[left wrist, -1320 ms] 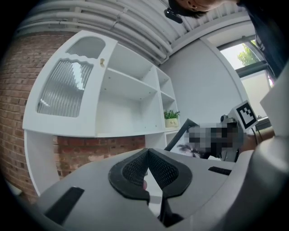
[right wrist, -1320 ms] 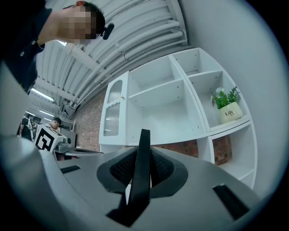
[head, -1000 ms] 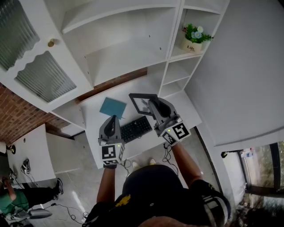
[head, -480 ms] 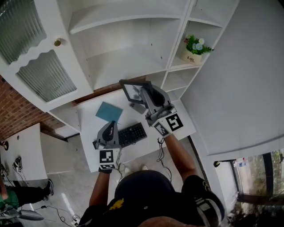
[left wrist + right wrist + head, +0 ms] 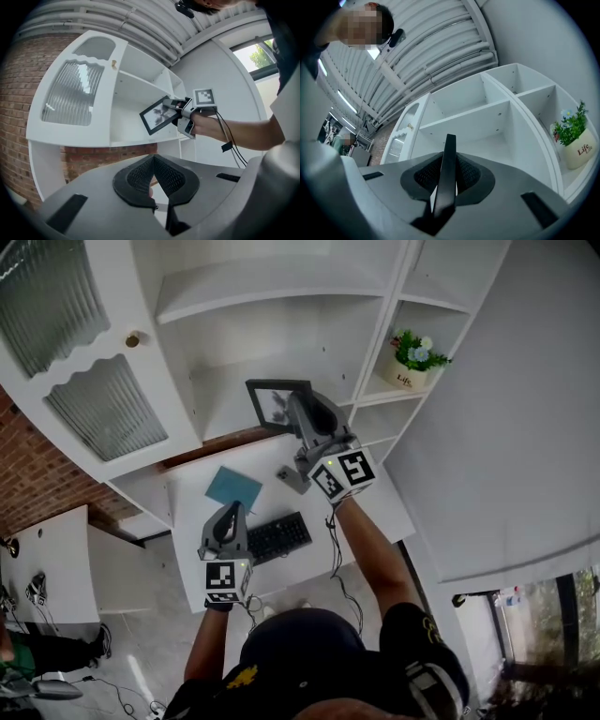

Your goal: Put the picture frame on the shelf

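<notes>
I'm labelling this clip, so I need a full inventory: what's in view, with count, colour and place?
picture frame: one, black, held up before the shelves
shelf unit: one, white, above the desk
potted plant: one, green in white pot, right cubby
cabinet door: one, white with ribbed glass, left
desk: one, white, below shelves
keyboard: one, black, on desk
flat sheet: one, blue, on desk beside keyboard
small object: one, grey, on desk, unidentifiable
left gripper: one, grey, shut and empty, above keyboard's left end
right gripper: one, grey, shut on picture frame
</notes>
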The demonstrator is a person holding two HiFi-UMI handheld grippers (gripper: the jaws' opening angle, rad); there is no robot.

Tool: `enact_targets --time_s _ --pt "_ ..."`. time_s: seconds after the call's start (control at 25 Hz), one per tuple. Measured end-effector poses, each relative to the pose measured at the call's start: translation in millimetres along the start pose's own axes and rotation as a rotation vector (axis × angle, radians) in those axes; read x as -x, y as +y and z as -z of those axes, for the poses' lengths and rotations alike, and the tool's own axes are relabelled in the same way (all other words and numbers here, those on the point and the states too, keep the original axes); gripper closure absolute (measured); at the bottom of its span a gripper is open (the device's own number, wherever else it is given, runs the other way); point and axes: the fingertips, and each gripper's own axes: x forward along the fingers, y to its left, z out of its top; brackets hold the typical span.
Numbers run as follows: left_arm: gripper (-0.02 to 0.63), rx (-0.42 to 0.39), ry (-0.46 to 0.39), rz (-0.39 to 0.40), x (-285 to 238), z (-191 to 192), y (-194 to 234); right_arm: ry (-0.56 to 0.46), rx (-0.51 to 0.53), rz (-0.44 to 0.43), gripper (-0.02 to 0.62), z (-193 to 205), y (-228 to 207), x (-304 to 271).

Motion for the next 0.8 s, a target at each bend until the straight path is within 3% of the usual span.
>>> enact_targets --time_s 0.36,0.8 --pt "0.588 -0.012 -0.026 -0.009 -3 -11 4 0.052 -0.010 -0.048 0.534 20 -11 -68" --pt "0.588 0.024 -0.086 -0.093 -17 -45 30 0.109 -0.002 -0.078 0.534 46 -10 -107"
